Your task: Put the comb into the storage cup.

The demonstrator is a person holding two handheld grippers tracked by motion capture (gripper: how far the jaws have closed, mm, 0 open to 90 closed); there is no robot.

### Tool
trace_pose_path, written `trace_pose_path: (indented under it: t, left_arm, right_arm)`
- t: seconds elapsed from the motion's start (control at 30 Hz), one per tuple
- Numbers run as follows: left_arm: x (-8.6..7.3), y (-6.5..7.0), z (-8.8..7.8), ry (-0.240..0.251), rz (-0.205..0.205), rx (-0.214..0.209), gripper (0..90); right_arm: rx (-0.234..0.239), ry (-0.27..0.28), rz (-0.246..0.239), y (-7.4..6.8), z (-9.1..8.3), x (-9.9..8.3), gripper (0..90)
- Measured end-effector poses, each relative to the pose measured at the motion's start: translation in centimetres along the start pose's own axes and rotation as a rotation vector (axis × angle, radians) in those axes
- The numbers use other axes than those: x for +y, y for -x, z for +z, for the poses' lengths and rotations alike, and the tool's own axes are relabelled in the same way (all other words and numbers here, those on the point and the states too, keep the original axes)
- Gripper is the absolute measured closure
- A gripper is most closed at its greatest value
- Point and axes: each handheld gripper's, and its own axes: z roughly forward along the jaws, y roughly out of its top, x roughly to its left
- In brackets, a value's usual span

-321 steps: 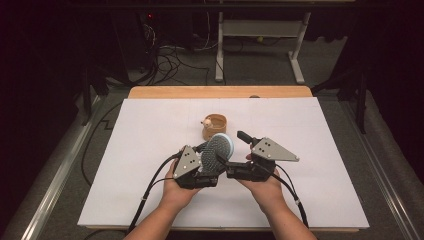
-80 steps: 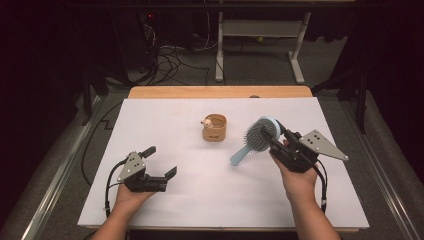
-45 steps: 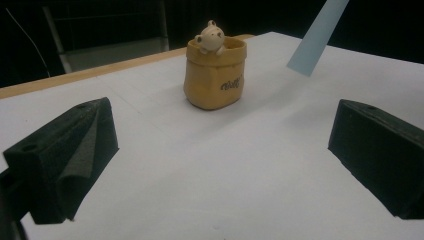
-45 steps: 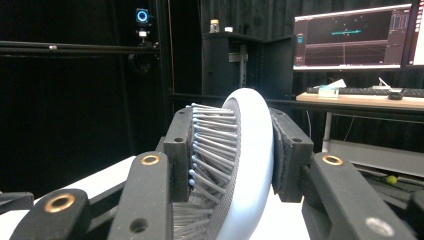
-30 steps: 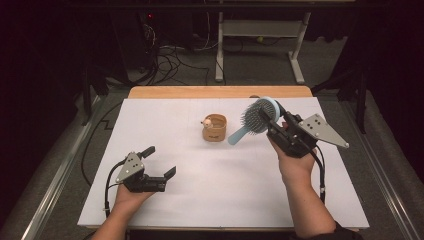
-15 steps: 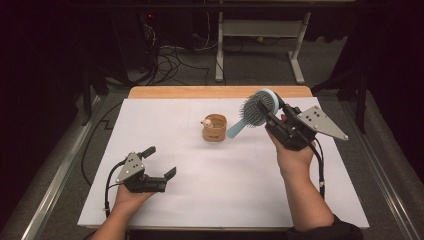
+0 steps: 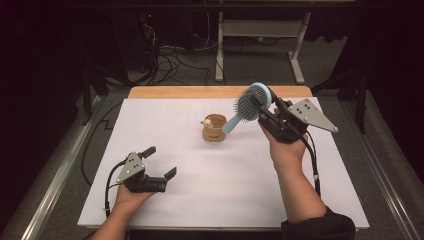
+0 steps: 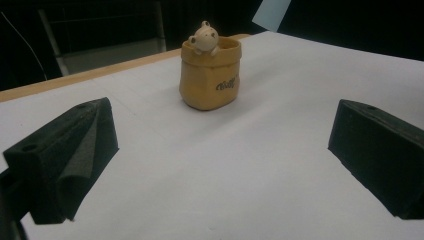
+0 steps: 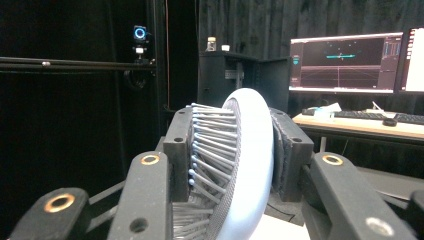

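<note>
Blue hairbrush, clamped in the right tool, is now nearing the bear pot, while the left tool is resting open.

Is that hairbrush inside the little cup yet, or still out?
Out. The right claw holds the hairbrush by its head in the air, handle tip just above the cup.

I see the pot standing mid-bench, toward the far edge. My left claw sits near the front left. My right claw is raised right of the pot, hairbrush handle slanting down toward it.
</note>
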Motion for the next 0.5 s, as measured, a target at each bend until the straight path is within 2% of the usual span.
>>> trace_pose_path:
  t: [0.5]
  left_arm:
    - [0.0,0.1,0.0,0.008,0.004,-0.003,0.4]
  right_arm:
    - [-0.002,0.000,-0.004,-0.3,2.3,-0.2,61.3]
